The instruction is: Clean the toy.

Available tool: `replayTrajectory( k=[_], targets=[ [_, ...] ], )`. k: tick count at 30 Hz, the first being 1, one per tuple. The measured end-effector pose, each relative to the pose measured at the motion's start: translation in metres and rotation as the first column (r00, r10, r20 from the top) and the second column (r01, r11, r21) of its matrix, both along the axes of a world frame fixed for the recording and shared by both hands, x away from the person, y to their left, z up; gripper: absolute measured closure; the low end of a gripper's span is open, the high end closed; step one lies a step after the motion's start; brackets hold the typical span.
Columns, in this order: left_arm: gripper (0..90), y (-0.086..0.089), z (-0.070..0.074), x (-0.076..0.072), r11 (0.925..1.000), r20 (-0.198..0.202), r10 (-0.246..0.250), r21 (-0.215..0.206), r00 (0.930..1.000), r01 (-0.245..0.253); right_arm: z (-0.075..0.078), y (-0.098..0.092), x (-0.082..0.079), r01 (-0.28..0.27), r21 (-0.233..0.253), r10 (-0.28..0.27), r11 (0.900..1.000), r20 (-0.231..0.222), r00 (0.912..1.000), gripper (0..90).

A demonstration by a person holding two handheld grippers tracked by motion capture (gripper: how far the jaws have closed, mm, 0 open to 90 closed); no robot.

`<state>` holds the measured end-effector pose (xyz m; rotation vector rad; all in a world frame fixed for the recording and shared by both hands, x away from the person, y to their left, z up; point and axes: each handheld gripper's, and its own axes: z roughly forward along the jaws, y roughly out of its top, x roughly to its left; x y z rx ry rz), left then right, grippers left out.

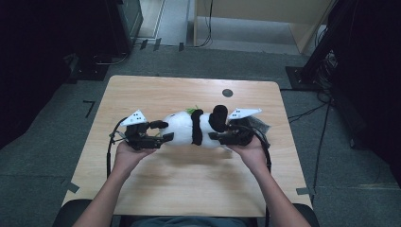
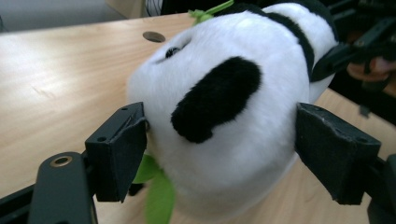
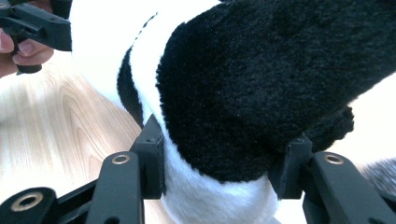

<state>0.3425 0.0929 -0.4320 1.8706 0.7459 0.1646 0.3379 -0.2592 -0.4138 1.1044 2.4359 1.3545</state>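
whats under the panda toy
Under the panda toy the left gripper view shows green leaf pieces poking out above the wooden table. Whatever else lies beneath its body is covered.

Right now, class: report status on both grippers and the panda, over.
Left gripper astride plush panda's head, pads not clearly pressing. Right gripper clamped on its rear. Panda lies across wooden table. Nothing obstructing.

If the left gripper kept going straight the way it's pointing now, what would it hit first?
The panda plush. The left gripper has its jaws spread to either side of the toy's white head, near the black ear patch, so the plush lies directly ahead. Whether the jaws already press it is hard to tell.
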Motion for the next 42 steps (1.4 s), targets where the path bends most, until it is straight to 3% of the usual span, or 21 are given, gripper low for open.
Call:
replayTrajectory(
  k=[4, 6, 13, 18, 21, 25, 26, 27, 30, 32, 35, 37, 39, 42],
  targets=[
    [21.2, 0.003, -0.001, 0.000, 1.0000, -0.016, -0.006, -0.005, 0.9999, 0.006, 0.002, -0.012, 0.001, 0.035, 0.027, -0.034, 0.999, -0.022, 0.9992, 50.3],
    [21.2, 0.002, -0.004, 0.000, 0.9999, -0.029, -0.012, -0.010, 0.9995, 0.012, 0.007, -0.021, 0.000, 0.047, 0.064, -0.046, 0.997, -0.028, 0.9986, 50.2],
    [19.4, -0.008, -0.010, -0.005, 0.9989, -0.001, -0.043, -0.020, 0.9991, 0.043, 0.012, -0.019, -0.004, 0.037, 0.096, -0.032, 0.995, -0.051, 0.9982, 49.8],
    [12.5, -0.021, -0.016, -0.008, 0.9975, 0.004, -0.054, 0.045, 0.9985, 0.054, 0.014, -0.016, -0.005, 0.021, 0.103, -0.015, 0.994, -0.059, 0.9982, 49.9],
    [8.7, -0.023, -0.018, -0.009, 0.9982, 0.003, -0.038, 0.046, 0.9993, 0.038, 0.016, -0.014, -0.006, 0.016, 0.132, -0.005, 0.991, -0.084, 0.9964, 50.2],
    [9.9, -0.025, -0.020, -0.010, 0.9983, 0.002, -0.016, 0.057, 0.9999, 0.016, 0.015, -0.009, -0.008, 0.005, 0.132, 0.008, 0.991, -0.094, 0.9955, 50.7],
    [16.7, -0.025, -0.020, -0.010, 0.9982, 0.004, -0.012, 0.059, 0.9999, 0.012, 0.014, -0.007, -0.008, 0.005, 0.132, 0.008, 0.991, -0.102, 0.9948, 50.7],
    [16.7, -0.025, -0.020, -0.011, 0.9978, 0.006, -0.004, 0.066, 1.0000, 0.003, 0.014, -0.007, -0.008, 0.005, 0.132, 0.008, 0.991, -0.102, 0.9948, 50.7],
    [39.7, -0.024, -0.012, -0.016, 0.9968, 0.013, 0.025, 0.076, 0.9996, -0.026, 0.012, -0.006, -0.007, 0.009, 0.144, 0.006, 0.990, -0.103, 0.9947, 48.7],
    [46.4, -0.023, -0.009, -0.017, 0.9965, 0.013, 0.032, 0.076, 0.9994, -0.033, 0.011, -0.006, -0.006, 0.012, 0.144, 0.003, 0.990, -0.106, 0.9944, 44.8],
    [49.5, -0.020, -0.004, -0.016, 0.9967, -0.021, 0.043, 0.070, 0.9989, -0.042, 0.010, -0.006, -0.005, 0.013, 0.142, 0.002, 0.990, -0.102, 0.9948, 37.7],
    [51.9, -0.015, -0.001, -0.015, 0.9977, -0.030, 0.047, 0.049, 0.9984, -0.046, 0.009, -0.005, -0.004, 0.001, 0.135, 0.009, 0.991, -0.076, 0.9971, 31.0],
    [53.7, -0.006, 0.005, -0.011, 0.9987, -0.067, 0.050, -0.005, 0.9965, -0.051, 0.008, -0.008, -0.003, -0.029, 0.170, 0.032, 0.985, -0.020, 0.9993, 25.9],
    [53.9, -0.002, 0.008, -0.009, 0.9980, -0.073, 0.058, -0.019, 0.9957, -0.060, 0.007, -0.011, -0.003, -0.055, 0.189, 0.054, 0.980, 0.009, 0.9985, 25.2]
  ],
)
